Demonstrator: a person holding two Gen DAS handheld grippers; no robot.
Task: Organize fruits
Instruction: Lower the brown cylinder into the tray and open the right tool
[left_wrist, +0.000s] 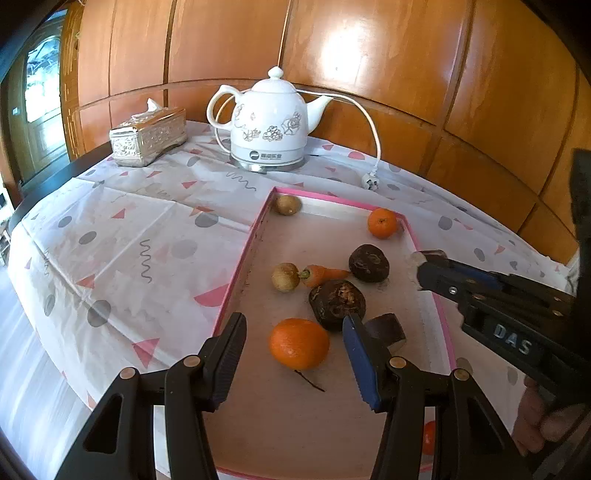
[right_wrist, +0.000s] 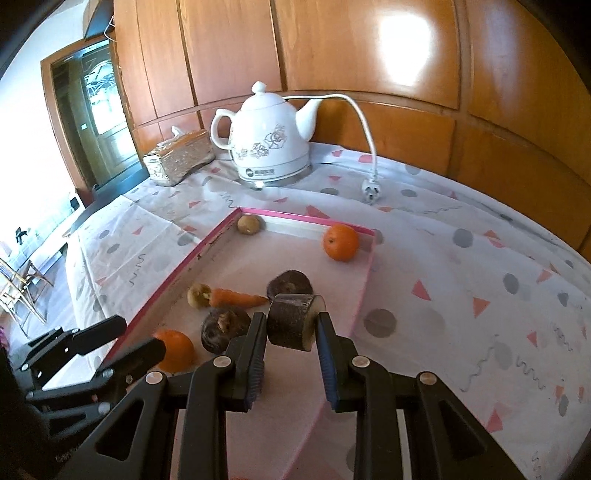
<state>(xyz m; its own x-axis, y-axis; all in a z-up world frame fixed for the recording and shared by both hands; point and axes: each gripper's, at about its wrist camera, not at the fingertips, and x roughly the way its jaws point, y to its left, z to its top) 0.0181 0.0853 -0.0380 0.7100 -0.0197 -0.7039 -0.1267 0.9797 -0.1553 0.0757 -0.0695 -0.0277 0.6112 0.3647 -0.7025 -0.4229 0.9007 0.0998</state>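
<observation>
My right tool (right_wrist: 291, 323) pinches a dark cut chunk (right_wrist: 293, 319) just above the pink tray (right_wrist: 177, 271), so I can move it. My left tool (left_wrist: 293, 356) is spread around the near orange (left_wrist: 299, 343), ready to grab it.

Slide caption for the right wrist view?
Right gripper clamps a dark cut cylinder above the pink-rimmed tray of fruit.

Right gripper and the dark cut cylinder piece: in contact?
Touching. The right wrist view shows the right gripper with both fingers pressed against the flat ends of the dark cut piece, no gap visible.
</observation>
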